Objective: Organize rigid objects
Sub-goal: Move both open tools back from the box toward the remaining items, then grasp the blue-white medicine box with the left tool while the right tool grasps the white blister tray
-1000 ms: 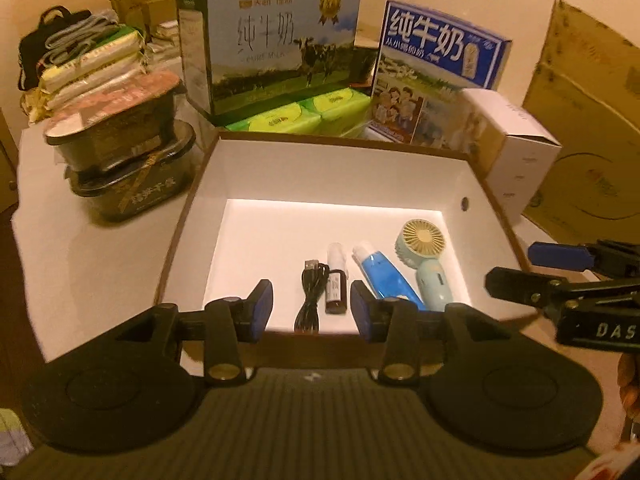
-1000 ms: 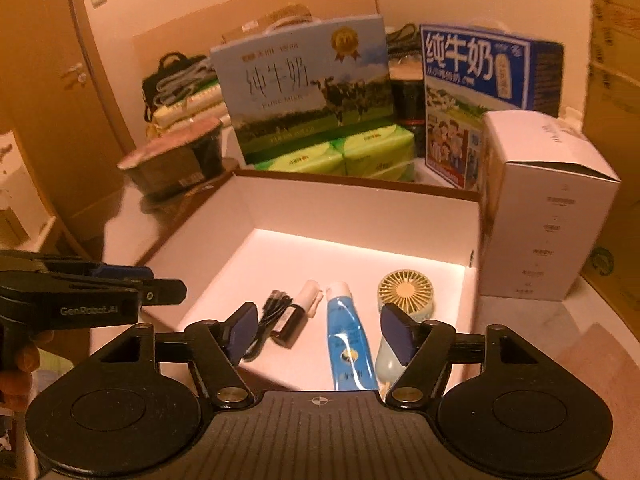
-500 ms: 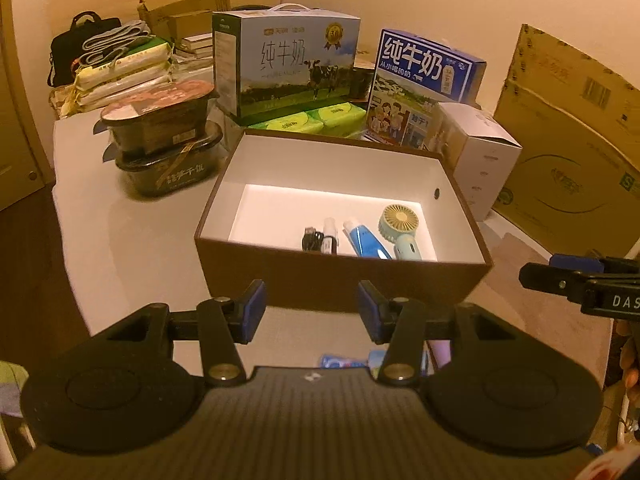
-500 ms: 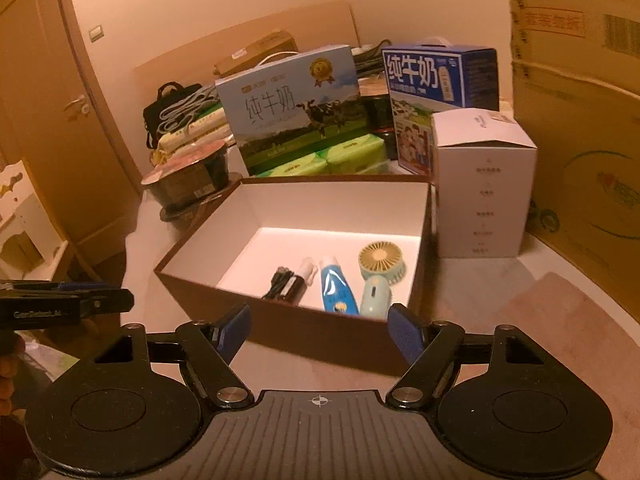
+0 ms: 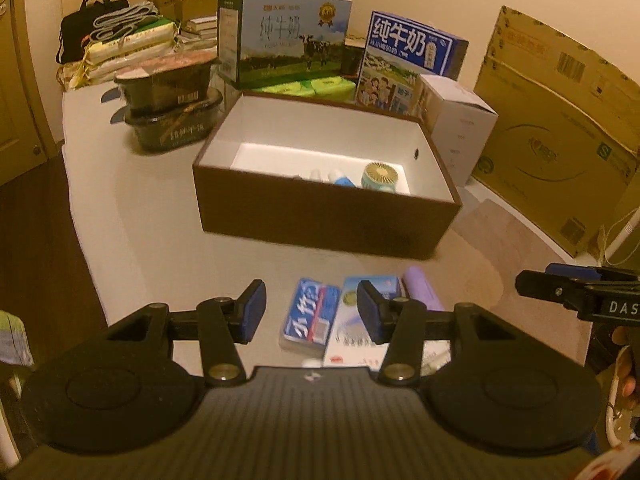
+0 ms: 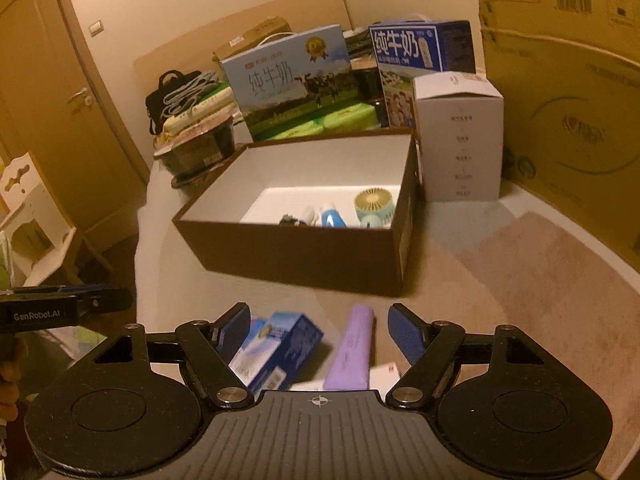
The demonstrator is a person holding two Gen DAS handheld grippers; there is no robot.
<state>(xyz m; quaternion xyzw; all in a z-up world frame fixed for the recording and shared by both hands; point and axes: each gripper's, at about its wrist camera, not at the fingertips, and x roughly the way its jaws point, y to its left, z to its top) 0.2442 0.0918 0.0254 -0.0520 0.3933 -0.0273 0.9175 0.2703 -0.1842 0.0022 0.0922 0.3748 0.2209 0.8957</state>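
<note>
A brown open box (image 5: 320, 216) (image 6: 296, 256) with a white inside stands on the table. In it lie a small fan (image 5: 379, 176) (image 6: 374, 202), a blue tube (image 5: 342, 179) (image 6: 330, 216), a white stick and a dark cable. In front of the box lie a blue packet (image 5: 310, 314), a blue-white carton (image 5: 360, 322) (image 6: 276, 350) and a purple tube (image 5: 422, 290) (image 6: 352, 350). My left gripper (image 5: 310, 312) is open above the packet and carton. My right gripper (image 6: 320, 330) is open above the carton and purple tube.
Milk cartons (image 5: 284, 36) (image 6: 416, 48), a white box (image 5: 460, 124) (image 6: 460, 136), stacked black food tubs (image 5: 172, 96) and green packs stand behind the brown box. Large cardboard boxes (image 5: 560, 128) lean at the right. A door (image 6: 52, 112) is at the left.
Both grippers have pulled back from above the brown box toward the table's near edge. The packet, carton and purple tube have come into view under them.
</note>
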